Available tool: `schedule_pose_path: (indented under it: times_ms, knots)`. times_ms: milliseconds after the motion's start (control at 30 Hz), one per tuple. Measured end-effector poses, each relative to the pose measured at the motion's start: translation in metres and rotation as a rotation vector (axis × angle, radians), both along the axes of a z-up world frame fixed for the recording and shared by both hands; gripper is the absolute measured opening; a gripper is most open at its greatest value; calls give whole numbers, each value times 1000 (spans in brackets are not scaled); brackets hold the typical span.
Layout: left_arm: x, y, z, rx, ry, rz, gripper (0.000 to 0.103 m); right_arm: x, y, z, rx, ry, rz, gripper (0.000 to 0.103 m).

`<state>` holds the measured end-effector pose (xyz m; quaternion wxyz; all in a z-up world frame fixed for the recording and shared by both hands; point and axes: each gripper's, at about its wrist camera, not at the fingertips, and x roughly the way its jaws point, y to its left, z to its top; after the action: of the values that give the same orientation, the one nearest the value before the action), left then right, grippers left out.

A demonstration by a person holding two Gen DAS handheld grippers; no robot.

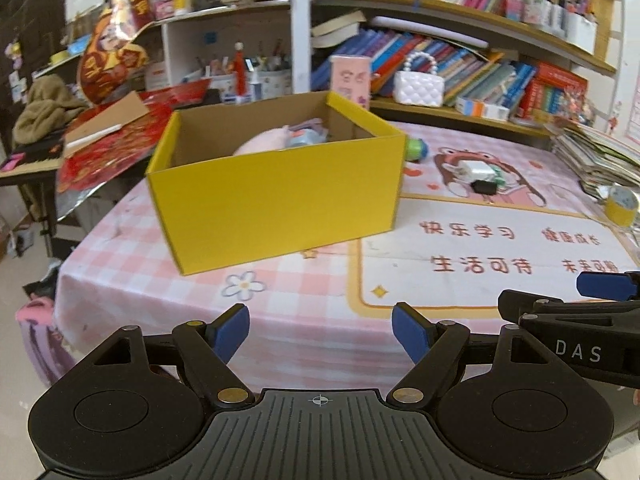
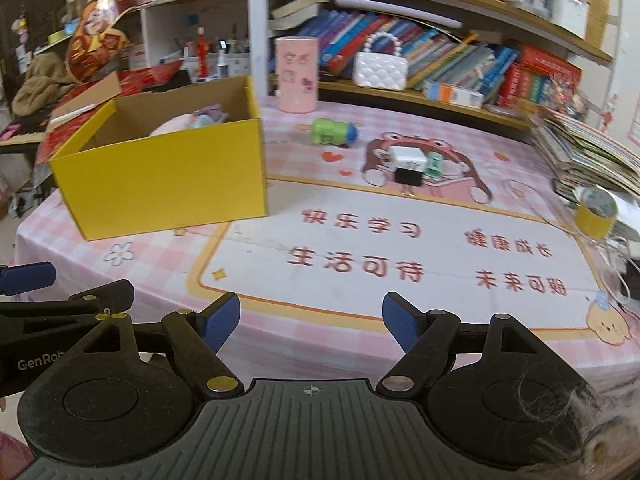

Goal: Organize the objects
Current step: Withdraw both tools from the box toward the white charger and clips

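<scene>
A yellow cardboard box (image 1: pixel 276 196) (image 2: pixel 160 184) stands open on the pink checked tablecloth (image 1: pixel 168 300) (image 2: pixel 320 152), with a pink soft toy (image 1: pixel 264 140) and small items inside. Right of the box lie a green and blue toy (image 2: pixel 332 132), a white cube charger (image 2: pixel 408 158), a black binder clip (image 2: pixel 409 178) and a small green item (image 2: pixel 434 164). My left gripper (image 1: pixel 320 330) hovers over the table's near edge, open and empty. My right gripper (image 2: pixel 311 320) is beside it to the right, open and empty as well.
A pink cylinder holder (image 2: pixel 298 74) and a white quilted bag (image 2: pixel 380 70) stand at the back by the bookshelf (image 2: pixel 460 52). A yellow tape roll (image 2: pixel 596 216) and a stack of books (image 2: pixel 588 160) sit at the right edge. Red decorations (image 1: pixel 116 148) clutter the left.
</scene>
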<state>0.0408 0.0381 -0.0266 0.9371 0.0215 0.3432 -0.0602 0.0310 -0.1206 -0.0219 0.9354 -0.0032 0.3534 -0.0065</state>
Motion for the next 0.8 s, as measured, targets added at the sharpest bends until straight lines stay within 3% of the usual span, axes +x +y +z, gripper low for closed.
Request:
schedule_pose_path:
  times_ms: [800]
  knots:
    - [54,-101,-7,17,34,-178,81,32,-97,-9,22,46,-195,79]
